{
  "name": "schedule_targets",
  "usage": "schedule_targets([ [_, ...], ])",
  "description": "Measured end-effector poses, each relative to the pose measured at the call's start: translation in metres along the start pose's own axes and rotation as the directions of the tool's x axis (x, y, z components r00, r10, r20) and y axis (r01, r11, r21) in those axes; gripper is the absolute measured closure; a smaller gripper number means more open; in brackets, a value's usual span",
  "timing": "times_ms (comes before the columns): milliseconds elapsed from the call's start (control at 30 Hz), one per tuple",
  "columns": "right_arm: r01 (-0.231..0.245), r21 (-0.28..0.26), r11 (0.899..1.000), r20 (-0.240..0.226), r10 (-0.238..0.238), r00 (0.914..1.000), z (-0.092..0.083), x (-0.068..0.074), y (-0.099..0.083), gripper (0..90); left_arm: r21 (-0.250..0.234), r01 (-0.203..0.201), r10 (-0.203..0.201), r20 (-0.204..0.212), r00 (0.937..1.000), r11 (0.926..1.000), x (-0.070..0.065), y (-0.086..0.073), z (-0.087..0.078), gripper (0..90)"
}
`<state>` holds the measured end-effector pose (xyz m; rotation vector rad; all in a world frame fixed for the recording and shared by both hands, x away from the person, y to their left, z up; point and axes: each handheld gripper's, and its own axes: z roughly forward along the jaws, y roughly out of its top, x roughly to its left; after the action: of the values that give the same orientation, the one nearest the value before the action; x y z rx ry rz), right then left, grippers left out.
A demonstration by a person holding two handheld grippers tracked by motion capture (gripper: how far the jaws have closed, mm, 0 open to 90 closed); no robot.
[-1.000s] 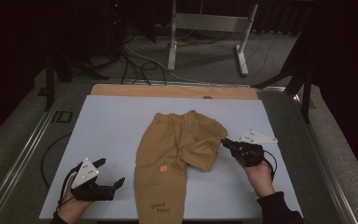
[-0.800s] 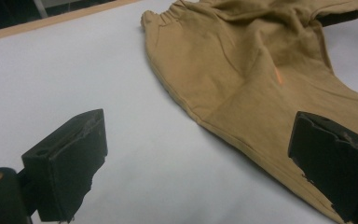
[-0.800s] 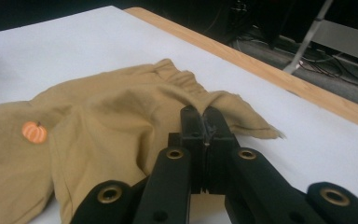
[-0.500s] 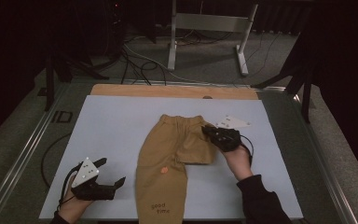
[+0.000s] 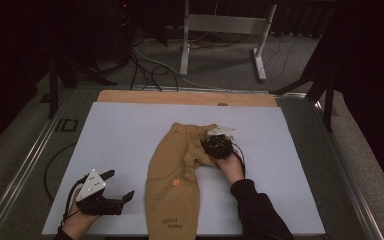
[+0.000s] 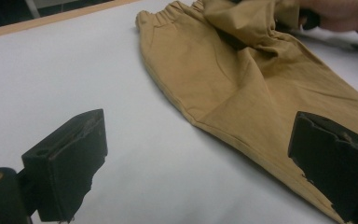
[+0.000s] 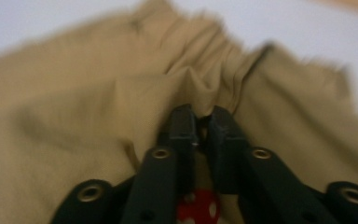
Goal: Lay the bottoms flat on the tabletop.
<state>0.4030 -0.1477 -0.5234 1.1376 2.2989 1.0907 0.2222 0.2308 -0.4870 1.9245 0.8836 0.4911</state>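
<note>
Tan children's trousers (image 5: 172, 175) lie on the white table cover, waistband toward the far side, with a small orange mark and the words "good time" on the near leg. My right gripper (image 5: 211, 144) is shut on a bunched fold of the trousers (image 7: 121, 93), holding the right leg folded over toward the waistband. The pinched cloth puckers just beyond the closed jaws. My left gripper (image 5: 117, 186) rests open at the near left, beside the trousers' left edge (image 6: 223, 84), nothing between its jaws. A hand holds each gripper.
The white cover (image 5: 120, 135) spans the table, with a wooden strip (image 5: 180, 97) along the far edge. A metal stand (image 5: 222, 30) and cables (image 5: 145, 65) lie on the floor beyond. Bare cover lies left and right of the trousers.
My right gripper has carried the trouser leg from the right side inward and away from me, up onto the waistband. The left gripper has stayed in place.
</note>
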Motion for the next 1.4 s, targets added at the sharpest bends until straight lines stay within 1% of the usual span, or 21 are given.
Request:
schedule_targets([
  [33, -0.014, 0.000, 1.000, -0.008, 0.014, 0.9999, 0.002, 0.001, -0.005, 73.5, 0.002, 0.000, 0.000, 0.001, 1.0000, 1.0000, 0.000, 0.000, 0.000, 5.4],
  [100, -0.037, -0.003, 0.999, -0.021, 0.037, 0.9991, -0.005, -0.002, -0.001, 61.7, 0.000, 0.000, 0.000, 0.000, 1.0000, 1.0000, 0.000, 0.000, 0.000, 5.4],
  [133, -0.035, -0.008, 0.999, -0.027, 0.035, 0.9990, -0.010, -0.004, 0.002, 56.7, 0.000, -0.001, 0.001, -0.002, 1.0000, 1.0000, 0.000, 0.000, 0.000, 5.4],
  [200, -0.019, -0.006, 1.000, -0.036, 0.019, 0.9992, -0.025, -0.008, 0.007, 50.4, 0.001, -0.004, 0.004, 0.001, 1.0000, 1.0000, 0.000, 0.000, 0.000, 5.4],
  [233, -0.004, -0.011, 1.000, -0.042, 0.004, 0.9991, -0.033, -0.010, 0.008, 47.1, 0.002, -0.007, 0.007, 0.001, 1.0000, 1.0000, 0.000, 0.001, 0.000, 5.5],
  [333, 0.026, -0.024, 0.999, -0.043, -0.027, 0.9987, -0.059, -0.016, 0.007, 41.2, -0.003, -0.009, 0.009, -0.006, 0.9999, 1.0000, -0.001, 0.001, 0.000, 5.5],
  [400, 0.020, -0.036, 0.999, -0.050, -0.021, 0.9985, -0.077, -0.019, 0.001, 39.9, -0.004, -0.011, 0.011, -0.011, 0.9999, 0.9999, -0.001, 0.001, -0.001, 5.4],
  [500, 0.027, -0.041, 0.999, -0.052, -0.029, 0.9982, -0.099, -0.019, -0.016, 38.2, -0.013, -0.008, 0.008, -0.019, 0.9998, 0.9999, -0.001, 0.002, -0.002, 5.5],
  [600, 0.033, -0.035, 0.999, -0.044, -0.034, 0.9984, -0.114, -0.016, -0.035, 36.9, -0.021, -0.007, 0.007, -0.019, 0.9998, 0.9998, 0.000, 0.003, -0.003, 5.6],
  [700, 0.041, -0.004, 0.999, -0.034, -0.041, 0.9986, -0.118, -0.014, -0.053, 35.4, -0.026, -0.004, 0.003, -0.020, 0.9998, 0.9997, -0.001, 0.003, -0.003, 5.6],
  [767, 0.051, 0.023, 0.998, -0.035, -0.050, 0.9981, -0.117, -0.012, -0.062, 34.3, -0.026, -0.005, 0.004, -0.019, 0.9998, 0.9997, 0.000, 0.004, -0.003, 5.6],
  [833, 0.047, 0.029, 0.998, -0.049, -0.046, 0.9977, -0.113, -0.009, -0.070, 33.9, -0.029, -0.001, 0.001, -0.017, 0.9999, 0.9996, 0.000, 0.004, -0.003, 5.6],
  [933, 0.087, 0.044, 0.995, -0.005, -0.087, 0.9962, -0.101, -0.002, -0.074, 32.5, -0.025, -0.007, 0.007, -0.017, 0.9998, 0.9997, 0.000, 0.004, -0.002, 5.6],
  [967, 0.102, 0.049, 0.994, 0.032, -0.103, 0.9941, -0.097, -0.002, -0.074, 32.9, -0.026, -0.007, 0.007, -0.017, 0.9998, 0.9996, 0.000, 0.004, -0.002, 5.6],
  [1033, 0.108, 0.071, 0.992, 0.111, -0.116, 0.9871, -0.089, -0.006, -0.074, 35.3, -0.026, -0.012, 0.011, -0.018, 0.9998, 0.9996, -0.001, 0.003, -0.003, 5.6],
  [1100, 0.061, 0.053, 0.997, 0.154, -0.069, 0.9858, -0.088, -0.014, -0.073, 41.6, -0.023, -0.013, 0.012, -0.015, 0.9998, 0.9997, 0.000, 0.003, -0.002, 5.6],
  [1167, 0.055, 0.023, 0.998, 0.199, -0.059, 0.9783, -0.092, -0.023, -0.071, 47.6, -0.023, -0.008, 0.008, -0.016, 0.9998, 0.9997, 0.000, 0.002, -0.002, 5.6],
  [1233, 0.040, 0.004, 0.999, 0.213, -0.040, 0.9763, -0.097, -0.031, -0.070, 54.8, -0.022, -0.006, 0.005, -0.017, 0.9998, 0.9997, 0.000, 0.002, -0.002, 5.6],
  [1300, 0.049, -0.018, 0.999, 0.233, -0.044, 0.9716, -0.100, -0.035, -0.068, 62.1, -0.022, -0.008, 0.007, -0.014, 0.9999, 0.9997, 0.000, 0.003, -0.001, 5.6],
  [1367, 0.071, -0.021, 0.997, 0.242, -0.064, 0.9682, -0.101, -0.041, -0.066, 66.1, -0.022, -0.012, 0.011, -0.017, 0.9998, 0.9997, -0.001, 0.003, -0.001, 5.6],
  [1400, 0.068, -0.023, 0.997, 0.251, -0.060, 0.9661, -0.100, -0.043, -0.065, 68.2, -0.021, -0.013, 0.013, -0.017, 0.9998, 0.9997, -0.001, 0.003, -0.001, 5.6],
])
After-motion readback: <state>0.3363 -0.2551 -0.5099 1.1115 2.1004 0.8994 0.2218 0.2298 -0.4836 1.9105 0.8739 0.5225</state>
